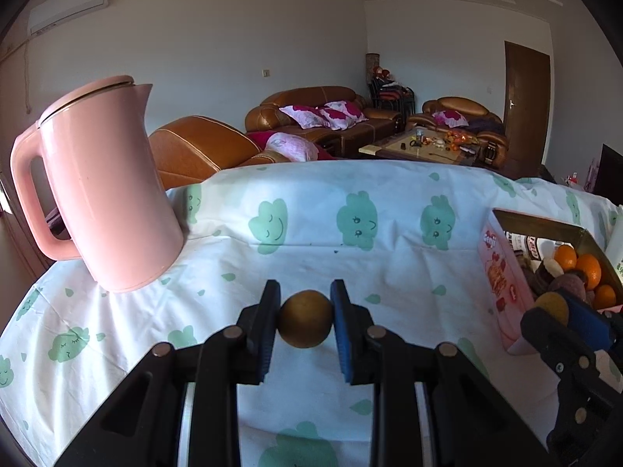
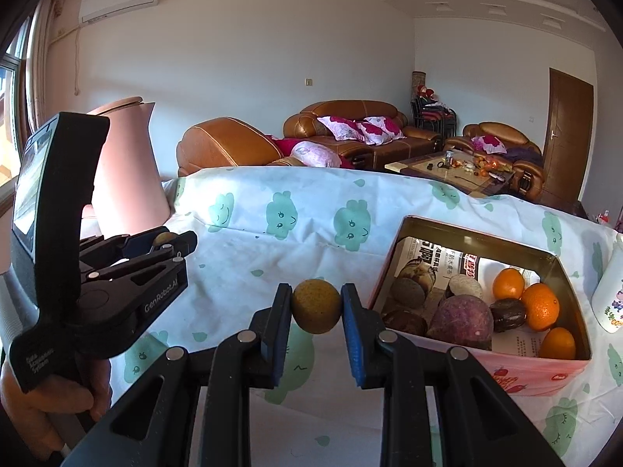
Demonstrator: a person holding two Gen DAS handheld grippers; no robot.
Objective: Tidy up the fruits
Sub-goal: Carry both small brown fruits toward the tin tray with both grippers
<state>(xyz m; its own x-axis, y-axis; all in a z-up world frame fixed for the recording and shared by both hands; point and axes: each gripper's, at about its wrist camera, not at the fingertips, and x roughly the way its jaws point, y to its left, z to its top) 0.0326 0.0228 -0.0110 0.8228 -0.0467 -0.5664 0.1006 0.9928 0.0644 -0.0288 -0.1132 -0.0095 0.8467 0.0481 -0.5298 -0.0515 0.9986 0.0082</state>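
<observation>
My left gripper (image 1: 305,319) is shut on a small round brownish-yellow fruit (image 1: 305,318), held above the cloth-covered table. My right gripper (image 2: 316,305) is shut on a similar speckled yellow-brown fruit (image 2: 316,305), just left of the pink tin box (image 2: 545,366). The box holds three oranges (image 2: 540,306), a purple sweet potato (image 2: 461,319) and several dark round fruits on newspaper. The right gripper (image 1: 560,309) with its fruit shows at the right edge of the left wrist view, in front of the box (image 1: 502,292). The left gripper (image 2: 165,241) shows at the left of the right wrist view.
A pink kettle (image 1: 105,194) stands at the table's back left. The table carries a white cloth with green clouds (image 1: 350,218). A white bottle (image 2: 613,295) stands right of the box. Brown sofas and a coffee table lie beyond the table.
</observation>
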